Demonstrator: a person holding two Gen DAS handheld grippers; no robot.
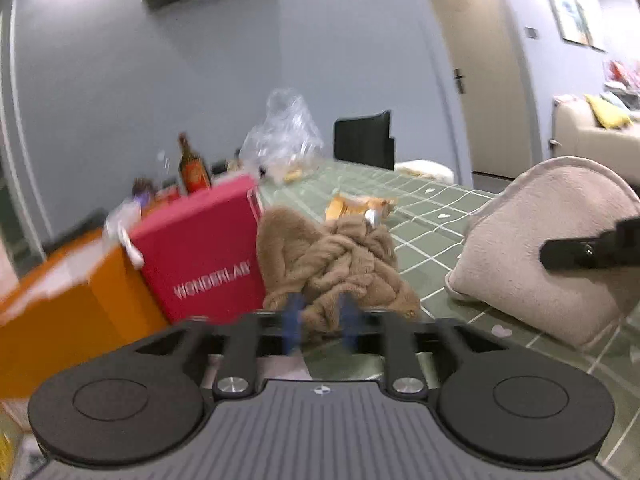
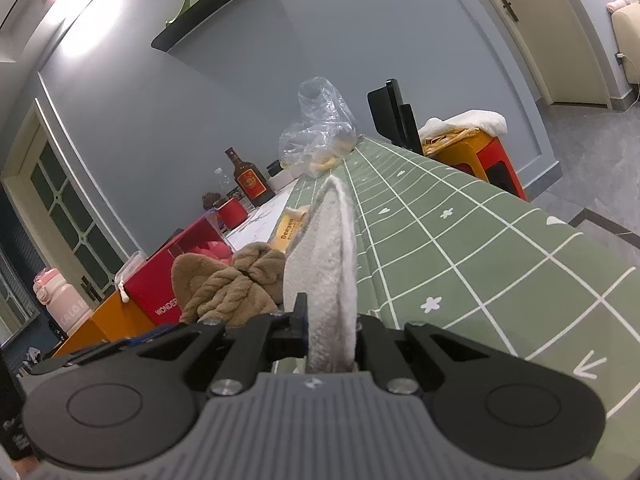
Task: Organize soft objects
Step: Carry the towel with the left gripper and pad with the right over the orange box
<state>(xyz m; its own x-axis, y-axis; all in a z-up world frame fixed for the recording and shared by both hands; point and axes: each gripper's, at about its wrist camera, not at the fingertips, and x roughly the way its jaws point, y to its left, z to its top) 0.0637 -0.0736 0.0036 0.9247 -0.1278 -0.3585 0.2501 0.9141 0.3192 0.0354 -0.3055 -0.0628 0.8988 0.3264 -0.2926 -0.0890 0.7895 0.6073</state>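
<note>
With the right gripper (image 2: 332, 332) clenched on the pale cloth (image 2: 326, 268) standing on the table (image 2: 460, 248), the released left gripper (image 1: 320, 320) needed a deep bite into the brown heap (image 1: 336, 264) just ahead.

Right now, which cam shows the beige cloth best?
Left wrist: the beige cloth shows its broad face, with the right gripper clamped on its edge. Right wrist sees the cloth only edge-on between its own shut fingers.
</note>
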